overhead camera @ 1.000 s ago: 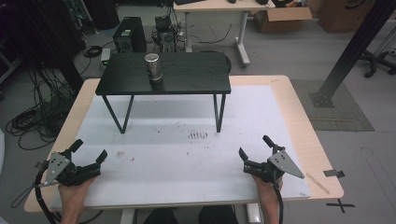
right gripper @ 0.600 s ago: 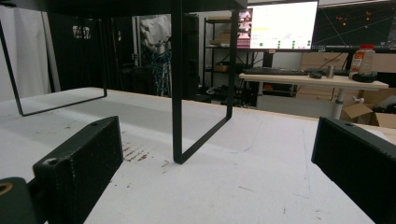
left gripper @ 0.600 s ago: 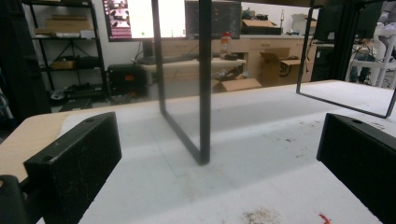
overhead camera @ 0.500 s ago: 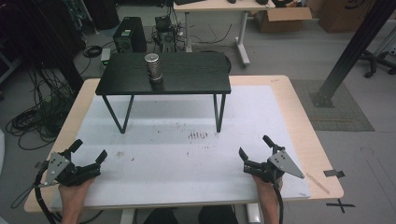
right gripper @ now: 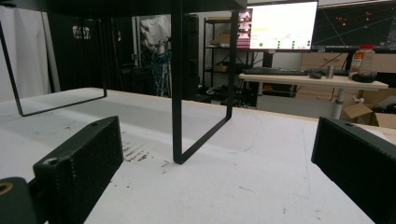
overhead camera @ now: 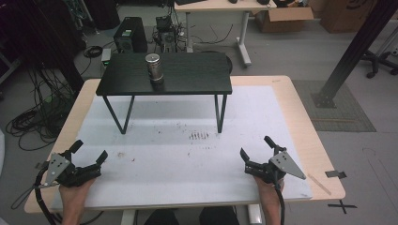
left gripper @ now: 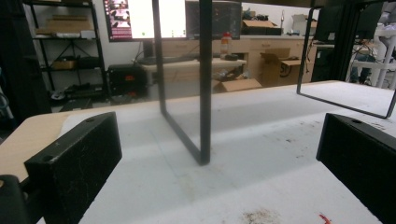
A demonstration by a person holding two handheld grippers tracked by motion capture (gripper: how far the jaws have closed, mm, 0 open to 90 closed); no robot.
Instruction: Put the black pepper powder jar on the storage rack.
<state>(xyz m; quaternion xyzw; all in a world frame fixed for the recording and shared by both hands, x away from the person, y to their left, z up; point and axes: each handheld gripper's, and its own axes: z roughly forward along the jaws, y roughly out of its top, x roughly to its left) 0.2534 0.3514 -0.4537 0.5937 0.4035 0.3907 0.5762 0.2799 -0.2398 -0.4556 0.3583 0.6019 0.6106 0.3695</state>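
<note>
A silver metal cylindrical can (overhead camera: 153, 67) stands upright on the low black wooden stand with thin metal legs (overhead camera: 197, 75), its lower edge in shadow. Well apart from it, the left gripper (overhead camera: 89, 152) and right gripper (overhead camera: 256, 147) rest at the near corners of the white-covered wooden table (overhead camera: 187, 159), jaws spread wide and empty. In both gripper views the stand's top is cut off, leaving just its legs.

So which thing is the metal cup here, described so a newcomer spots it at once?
Find the white-topped table, then the small black raised shelf at its far side. The metal cup stands upright on that shelf, left of centre: a silvery cylinder, the one thing on the dark top.
</note>
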